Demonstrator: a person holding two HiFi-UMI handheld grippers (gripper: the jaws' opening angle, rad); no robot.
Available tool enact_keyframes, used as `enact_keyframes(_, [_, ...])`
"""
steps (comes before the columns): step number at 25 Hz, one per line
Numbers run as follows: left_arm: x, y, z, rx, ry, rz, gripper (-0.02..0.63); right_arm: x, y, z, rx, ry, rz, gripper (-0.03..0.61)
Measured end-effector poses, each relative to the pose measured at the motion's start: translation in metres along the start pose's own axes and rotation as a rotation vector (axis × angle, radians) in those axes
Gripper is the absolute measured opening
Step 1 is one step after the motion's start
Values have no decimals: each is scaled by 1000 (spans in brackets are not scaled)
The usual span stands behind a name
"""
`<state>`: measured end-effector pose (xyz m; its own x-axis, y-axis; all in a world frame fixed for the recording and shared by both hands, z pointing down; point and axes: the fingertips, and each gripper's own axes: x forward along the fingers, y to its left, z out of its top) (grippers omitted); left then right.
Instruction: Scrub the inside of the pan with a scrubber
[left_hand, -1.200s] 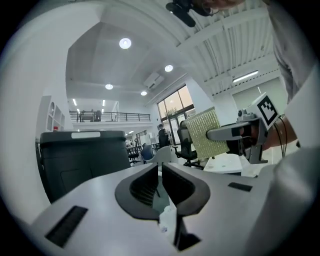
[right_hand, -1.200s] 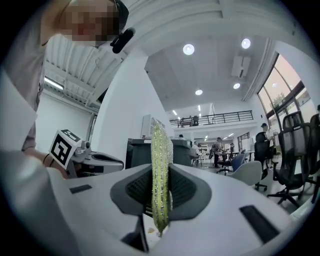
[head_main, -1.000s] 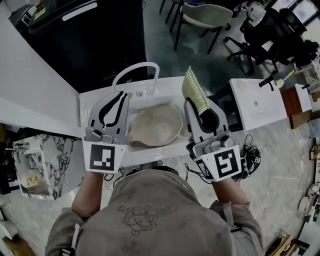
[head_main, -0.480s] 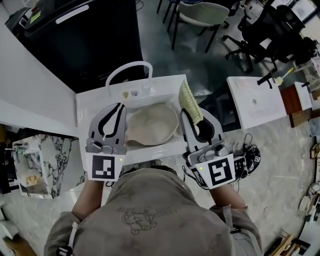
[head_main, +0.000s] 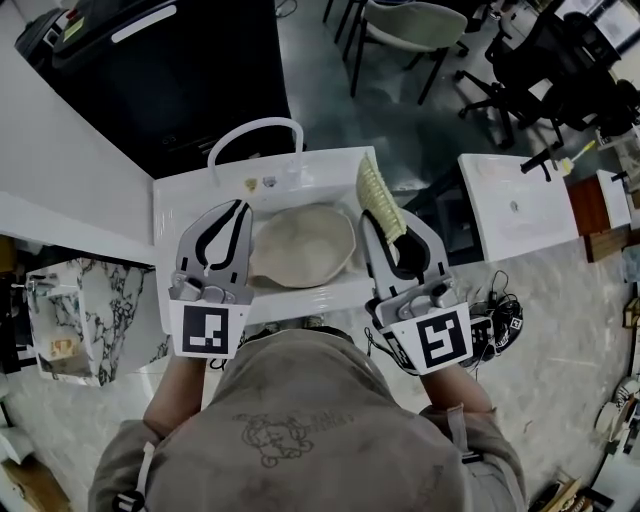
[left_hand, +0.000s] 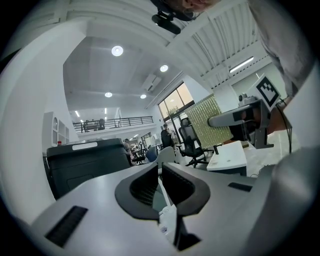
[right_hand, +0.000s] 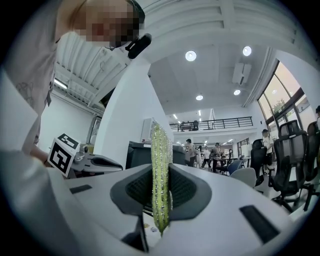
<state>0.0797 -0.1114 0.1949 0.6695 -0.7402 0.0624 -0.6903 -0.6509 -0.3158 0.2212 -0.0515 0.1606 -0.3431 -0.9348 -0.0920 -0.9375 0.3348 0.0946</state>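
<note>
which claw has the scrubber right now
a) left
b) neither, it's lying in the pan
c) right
c: the right claw is clamped on the yellow-green scrubber, which stands on edge between its jaws. The left claw is shut with nothing in it.

Pan (head_main: 302, 248) lies uncovered in the white worktop (head_main: 170, 212), open from above, flanked closely by the left tool (head_main: 238, 207) and the right tool (head_main: 380, 222) with its upright scrubber (head_main: 379, 193). A white arch (head_main: 255, 138) blocks the far edge.
</note>
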Motion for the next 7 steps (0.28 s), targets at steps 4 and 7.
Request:
enact_keyframes(4, [8,-7,3,-2,6,12,35,-2,-14,-1,11,-7,6,72])
enact_keyframes(7, [14,-13,3,4,18,24,36,-6,-24,-3,10,-7,7,72])
